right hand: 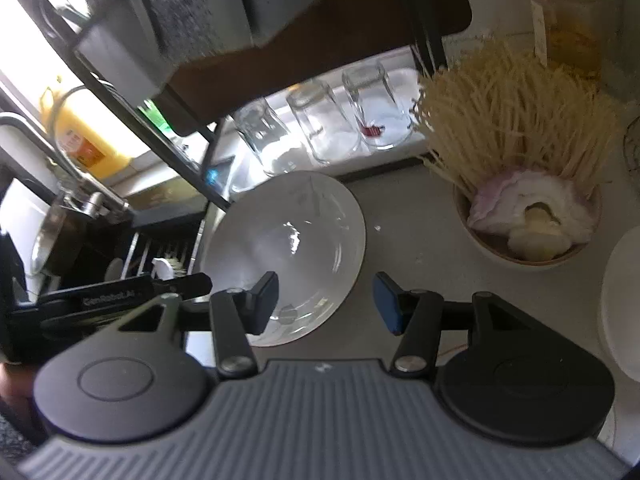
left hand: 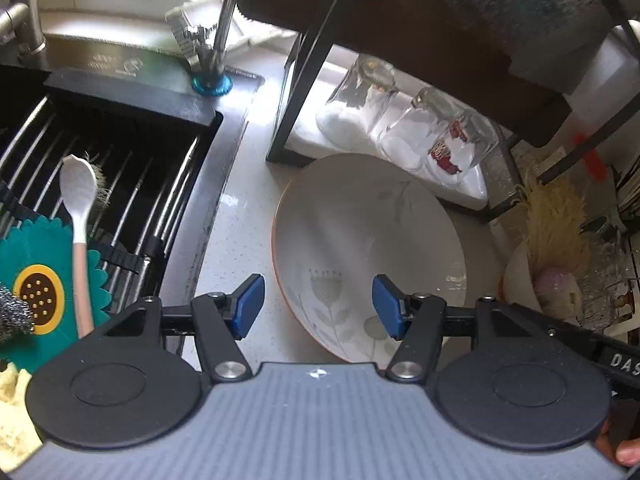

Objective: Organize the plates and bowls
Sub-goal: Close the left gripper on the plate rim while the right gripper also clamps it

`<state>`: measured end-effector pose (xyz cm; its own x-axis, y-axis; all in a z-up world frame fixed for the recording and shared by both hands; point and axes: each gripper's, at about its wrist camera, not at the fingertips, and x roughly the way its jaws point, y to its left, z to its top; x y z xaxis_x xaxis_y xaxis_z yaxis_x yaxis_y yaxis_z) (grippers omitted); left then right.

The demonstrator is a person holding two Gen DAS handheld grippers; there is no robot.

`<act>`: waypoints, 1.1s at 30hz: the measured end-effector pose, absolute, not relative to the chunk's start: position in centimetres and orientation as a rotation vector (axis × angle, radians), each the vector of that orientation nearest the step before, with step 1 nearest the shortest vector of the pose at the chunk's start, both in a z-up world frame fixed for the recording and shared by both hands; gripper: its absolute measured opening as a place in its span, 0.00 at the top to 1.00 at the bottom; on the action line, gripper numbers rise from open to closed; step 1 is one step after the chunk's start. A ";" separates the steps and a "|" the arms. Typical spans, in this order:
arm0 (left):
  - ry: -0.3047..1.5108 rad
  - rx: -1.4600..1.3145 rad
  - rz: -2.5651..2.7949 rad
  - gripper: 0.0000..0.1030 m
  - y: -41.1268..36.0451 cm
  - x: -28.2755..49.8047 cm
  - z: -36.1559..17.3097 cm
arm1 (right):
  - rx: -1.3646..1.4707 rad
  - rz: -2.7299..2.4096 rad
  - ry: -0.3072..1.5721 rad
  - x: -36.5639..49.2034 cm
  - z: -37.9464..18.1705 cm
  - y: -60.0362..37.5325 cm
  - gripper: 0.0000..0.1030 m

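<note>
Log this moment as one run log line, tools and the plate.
left tool: open, over plate | right tool: open, at plate rim | plate: on counter, not held

Two fisheye kitchen views, daylit from behind, with soft focus.

Window light blows out the glasses (left hand: 404, 120) and puts glare on the plate (right hand: 294, 236); the shelf (right hand: 280, 40) overhead lies in dark shadow, perhaps motion-blurred. Straight lines bow towards the edges.
</note>
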<state>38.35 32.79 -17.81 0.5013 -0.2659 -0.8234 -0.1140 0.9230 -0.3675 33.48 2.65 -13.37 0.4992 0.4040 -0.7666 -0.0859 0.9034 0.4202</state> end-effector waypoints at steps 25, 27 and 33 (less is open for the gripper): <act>1.072 -0.363 -0.180 0.58 34.4 46.1 -21.6 | 0.323 0.182 1.063 39.2 -18.7 5.2 0.70; 1.075 -0.364 -0.193 0.63 34.4 46.5 -21.8 | 0.323 0.181 1.057 39.3 -18.8 5.1 0.75; 1.091 -0.368 -0.207 0.74 34.4 47.0 -22.4 | 0.308 0.167 1.058 39.9 -19.2 5.3 0.80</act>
